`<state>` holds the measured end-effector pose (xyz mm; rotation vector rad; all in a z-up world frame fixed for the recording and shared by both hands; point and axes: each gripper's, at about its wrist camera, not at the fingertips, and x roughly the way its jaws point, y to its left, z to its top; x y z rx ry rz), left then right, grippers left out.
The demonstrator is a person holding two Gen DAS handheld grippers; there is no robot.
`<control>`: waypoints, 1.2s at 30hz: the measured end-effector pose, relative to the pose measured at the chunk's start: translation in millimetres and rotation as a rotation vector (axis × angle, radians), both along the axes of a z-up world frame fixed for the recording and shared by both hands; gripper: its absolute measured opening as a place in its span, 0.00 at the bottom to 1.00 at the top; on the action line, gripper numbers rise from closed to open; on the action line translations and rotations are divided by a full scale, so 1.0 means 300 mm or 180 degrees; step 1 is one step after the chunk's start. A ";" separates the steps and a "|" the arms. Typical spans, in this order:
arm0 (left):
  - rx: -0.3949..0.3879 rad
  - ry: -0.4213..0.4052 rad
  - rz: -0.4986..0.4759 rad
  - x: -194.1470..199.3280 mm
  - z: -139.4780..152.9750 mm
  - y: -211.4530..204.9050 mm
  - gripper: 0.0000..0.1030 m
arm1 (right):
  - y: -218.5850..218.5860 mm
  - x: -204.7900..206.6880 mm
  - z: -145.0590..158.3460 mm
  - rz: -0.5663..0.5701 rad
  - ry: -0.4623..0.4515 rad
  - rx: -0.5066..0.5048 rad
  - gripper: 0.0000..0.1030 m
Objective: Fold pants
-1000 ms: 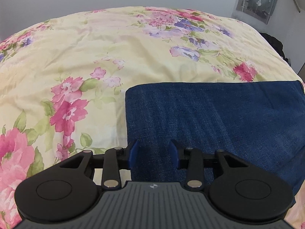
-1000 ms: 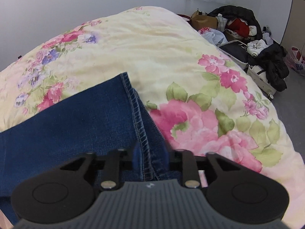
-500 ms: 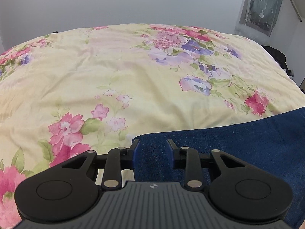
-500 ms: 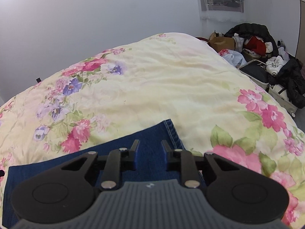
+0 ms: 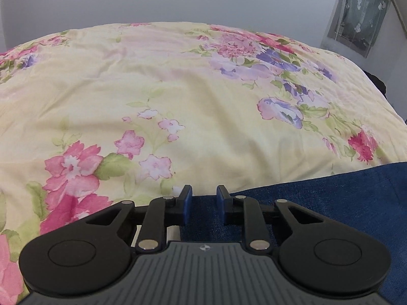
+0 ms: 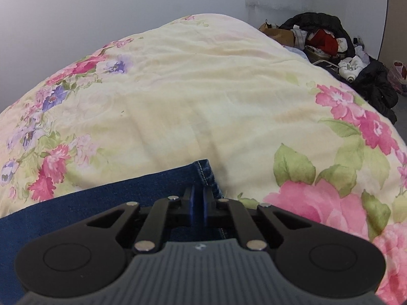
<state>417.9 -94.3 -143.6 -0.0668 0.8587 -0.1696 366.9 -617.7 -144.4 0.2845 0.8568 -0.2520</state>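
The blue denim pants (image 5: 330,198) lie folded flat on the floral bedspread (image 5: 178,96). In the left wrist view my left gripper (image 5: 203,198) is open, its blue pads apart over the near left corner of the denim, holding nothing. In the right wrist view the pants (image 6: 101,203) show a stitched hem corner (image 6: 204,171). My right gripper (image 6: 198,198) has its pads almost together just behind that hem corner; whether cloth is pinched between them is hidden.
The yellow flowered bedspread (image 6: 203,89) spreads ahead in both views. A heap of dark clothes and bags (image 6: 330,40) lies on the floor beyond the bed's right edge. Grey walls stand behind, with a curtained window (image 5: 356,12) at the far right.
Both grippers have drawn back toward the near edge of the pants, so less denim shows ahead. The right gripper's pads have narrowed from apart to nearly together.
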 end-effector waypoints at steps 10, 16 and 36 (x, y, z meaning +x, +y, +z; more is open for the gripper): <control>0.0024 0.0053 -0.0375 -0.292 0.103 -0.004 0.23 | 0.049 -0.324 0.158 0.0314 -0.0293 -0.0261 0.03; 0.0231 0.0065 -0.0678 -0.477 0.057 -0.052 0.18 | 0.057 -0.448 0.095 0.0435 -0.0183 -0.0267 0.00; 0.0246 0.0306 -0.0676 -0.551 0.121 -0.052 0.14 | -0.031 -0.584 0.107 -0.0177 -0.0463 0.0622 0.48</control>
